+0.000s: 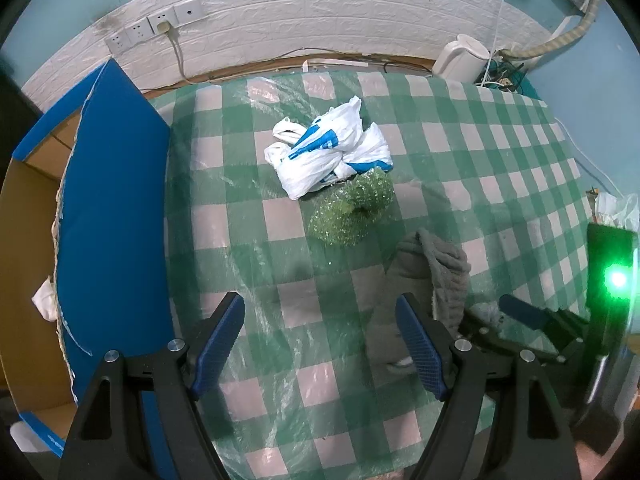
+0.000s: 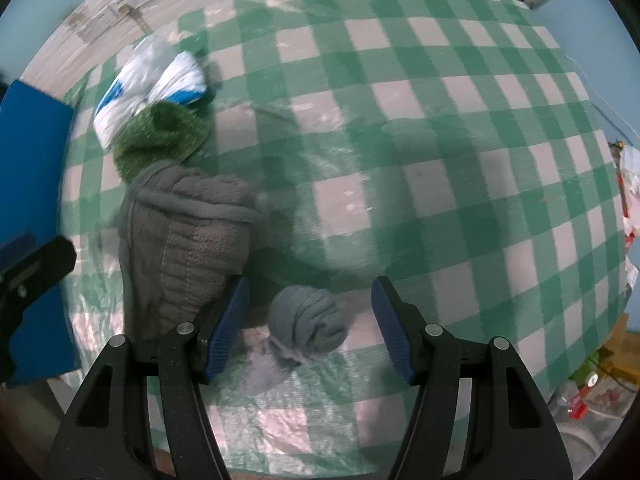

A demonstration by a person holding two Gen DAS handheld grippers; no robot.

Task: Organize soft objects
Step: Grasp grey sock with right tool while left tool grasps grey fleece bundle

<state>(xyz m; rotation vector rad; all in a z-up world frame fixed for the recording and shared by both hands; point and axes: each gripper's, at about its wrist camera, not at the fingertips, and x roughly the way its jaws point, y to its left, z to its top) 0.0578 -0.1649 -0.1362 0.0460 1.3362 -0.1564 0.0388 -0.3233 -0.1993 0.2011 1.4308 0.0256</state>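
Nearest the right wrist camera, right gripper (image 2: 310, 326) spread wide, holding nothing, blue pads either side of a rolled grey sock (image 2: 307, 326) on the table (image 2: 420, 184); sock lies between the fingers, no clear contact with either pad. Only this view shows the sock whole. Left of it, just past the left finger, a grey fleece cloth (image 2: 184, 244) lies bunched on the checked cover. Beyond the cloth, touching its far edge, green scrubber (image 2: 160, 138); behind that, a white and blue bag (image 2: 152, 84), blurred. Blue box flap (image 2: 32, 160) at the far left, with part of the left gripper dark in front of it.

Left wrist view: left gripper (image 1: 320, 336) also open and empty, above bare checked cover, no object between its fingers. Cloth (image 1: 436, 268) sits just right of its right finger, partly hidden behind it. Right gripper (image 1: 486, 316) shows at the lower right beside the cloth, with a green light on its body; sock barely visible there between its fingers. Farther off, mid-table, scrubber (image 1: 352, 212) sparkly and sharp here, touching the bag (image 1: 328, 152) that overlaps its far side. Left side: open cardboard box (image 1: 36, 240) with blue flaps, something white inside at its edge, seen only here. Far back, wall sockets (image 1: 156, 26) with a plugged cable, white kettle (image 1: 460, 58) at the table's far right corner.
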